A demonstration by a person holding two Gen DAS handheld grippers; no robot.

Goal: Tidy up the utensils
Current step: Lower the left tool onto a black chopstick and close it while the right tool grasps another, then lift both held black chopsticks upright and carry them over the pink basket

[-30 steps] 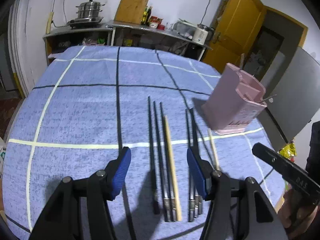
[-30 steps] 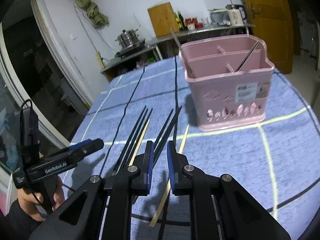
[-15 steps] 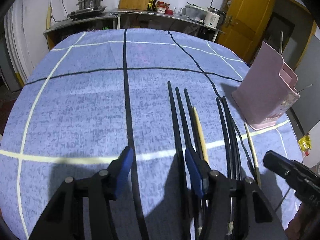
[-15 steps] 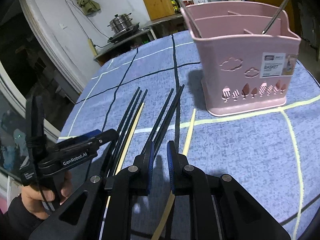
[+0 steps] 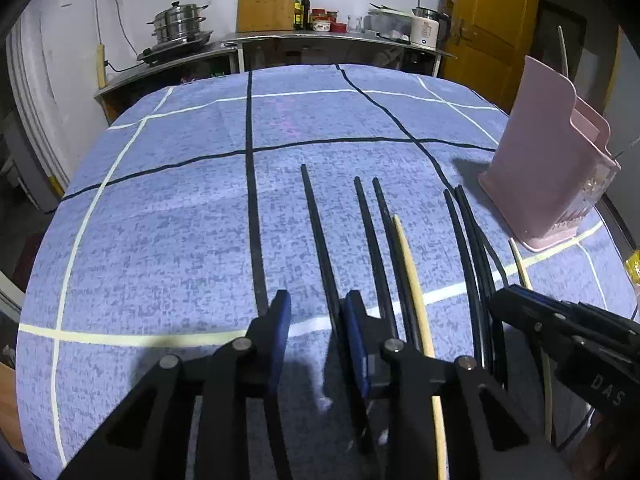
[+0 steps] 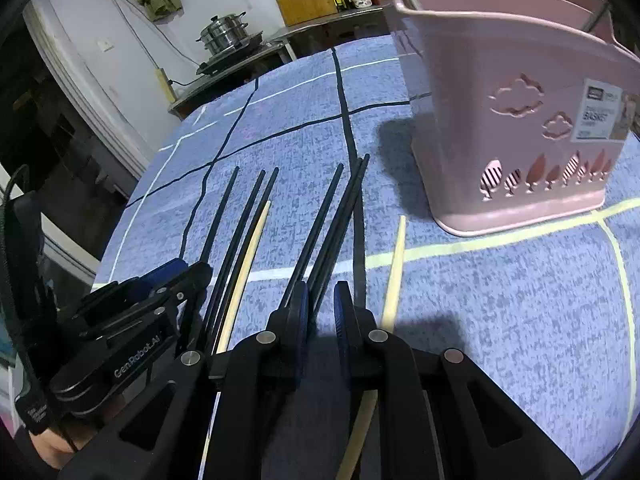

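Note:
Several black chopsticks and two pale wooden ones lie side by side on the blue checked tablecloth. My left gripper is low over the cloth, partly open, its right finger touching the leftmost black chopstick. My right gripper is nearly closed with a narrow gap, its fingers over the right pair of black chopsticks, gripping nothing. The pink utensil basket stands at the right and also shows in the left wrist view, holding metal utensils.
A kitchen counter with a steel pot, cutting board, bottles and kettle runs behind the table. A yellow door is at back right. The table edge curves close on the left and right.
Both grippers have dropped lower and moved forward toward the chopsticks. The left gripper has narrowed and shifted left onto the leftmost black chopstick. The right gripper has neared the pink basket.

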